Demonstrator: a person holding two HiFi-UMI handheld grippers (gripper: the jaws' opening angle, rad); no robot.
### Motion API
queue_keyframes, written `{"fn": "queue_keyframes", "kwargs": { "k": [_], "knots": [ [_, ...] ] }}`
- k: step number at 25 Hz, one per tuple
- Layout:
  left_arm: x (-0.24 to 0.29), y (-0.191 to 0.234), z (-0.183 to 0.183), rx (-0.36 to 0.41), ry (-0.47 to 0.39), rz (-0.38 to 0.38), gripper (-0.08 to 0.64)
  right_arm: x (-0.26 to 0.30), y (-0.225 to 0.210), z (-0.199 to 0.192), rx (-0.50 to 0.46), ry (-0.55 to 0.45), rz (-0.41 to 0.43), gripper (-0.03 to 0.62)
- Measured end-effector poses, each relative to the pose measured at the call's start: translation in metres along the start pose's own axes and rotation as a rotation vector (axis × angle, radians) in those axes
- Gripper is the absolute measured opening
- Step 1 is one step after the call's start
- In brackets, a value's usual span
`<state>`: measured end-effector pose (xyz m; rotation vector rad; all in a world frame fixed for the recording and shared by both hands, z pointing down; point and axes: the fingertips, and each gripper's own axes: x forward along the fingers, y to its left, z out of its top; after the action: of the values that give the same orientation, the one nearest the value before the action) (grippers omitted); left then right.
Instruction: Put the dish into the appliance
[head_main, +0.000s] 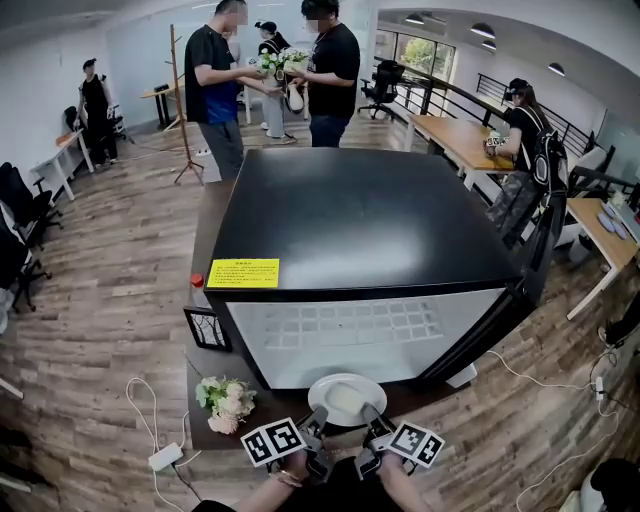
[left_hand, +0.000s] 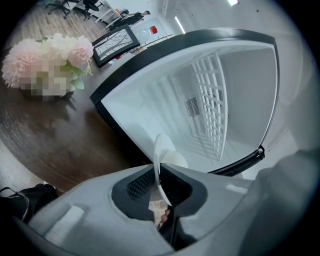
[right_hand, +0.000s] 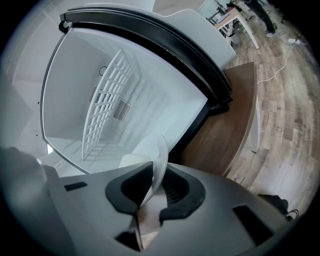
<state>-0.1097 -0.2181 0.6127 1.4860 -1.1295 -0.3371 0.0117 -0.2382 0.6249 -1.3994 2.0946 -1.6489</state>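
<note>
dish (head_main: 346, 398): held edge-on | left fingers (left_hand: 132, 189): clamped on rim | right fingers (right_hand: 125, 194): clamped on rim

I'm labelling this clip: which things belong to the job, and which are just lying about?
In the job: white plate, between the jaws of left gripper and right gripper; open mini fridge.
Lying about: pink flowers; picture frame; power strip on the floor.

Gripper (left_hand: 159, 171) jaws clamp white dish (left_hand: 170, 159) rim, edge-on. Open appliance (left_hand: 215, 100) ahead. Pink flowers (left_hand: 50, 60) on desk (left_hand: 60, 145).
</note>
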Motion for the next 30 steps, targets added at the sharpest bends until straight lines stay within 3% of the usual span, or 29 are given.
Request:
{"fn": "queue_keyframes", "kwargs": {
  "k": [15, 21, 30],
  "knots": [
    [0.016, 0.002, 0.011, -0.012, -0.034, 0.026, 0.040, 0.020, -0.001, 0.015, -0.030, 0.055, -0.015, 0.063],
    [0.028, -0.001, 0.025, -0.009, -0.084, 0.043, 0.046, 0.039, 0.009, 0.032, -0.109, 0.101, 0.026, 0.066],
    [0.051, 0.004, 0.034, -0.015, -0.142, 0.099, 0.054, 0.063, 0.000, 0.048, -0.143, 0.166, -0.001, 0.070]
  ]
}}
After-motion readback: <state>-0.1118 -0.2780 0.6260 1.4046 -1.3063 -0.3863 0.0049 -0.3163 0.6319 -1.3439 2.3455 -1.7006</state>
